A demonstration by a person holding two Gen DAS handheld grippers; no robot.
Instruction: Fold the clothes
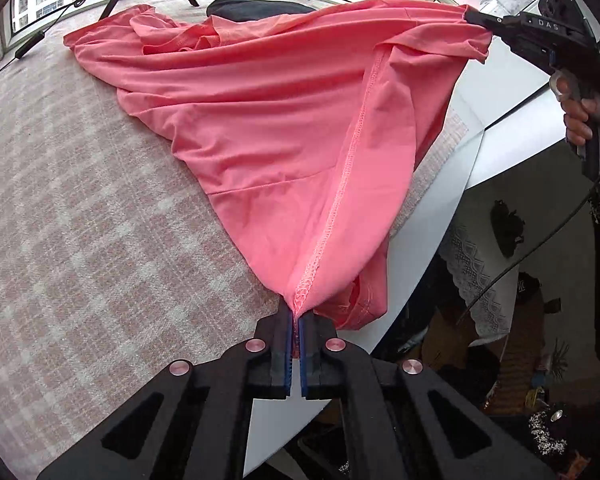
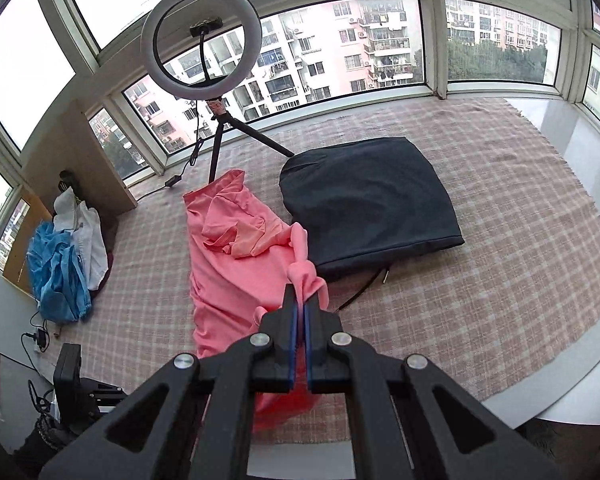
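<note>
A coral pink garment [image 1: 268,112] lies partly on the checked cloth of the table [image 1: 60,208], its near edge lifted and stretched between both grippers. My left gripper [image 1: 296,316] is shut on one corner at a stitched seam. My right gripper [image 1: 470,16] shows in the left wrist view, shut on the other corner at upper right. In the right wrist view the right gripper [image 2: 300,300] pinches bunched pink fabric, and the garment [image 2: 228,264] trails away over the table.
A dark folded garment [image 2: 368,208] lies beyond the pink one. A ring light on a tripod [image 2: 202,40] stands at the back by the windows. Blue and white clothes [image 2: 64,264] are piled at the left. The white table edge [image 2: 572,368] runs at right.
</note>
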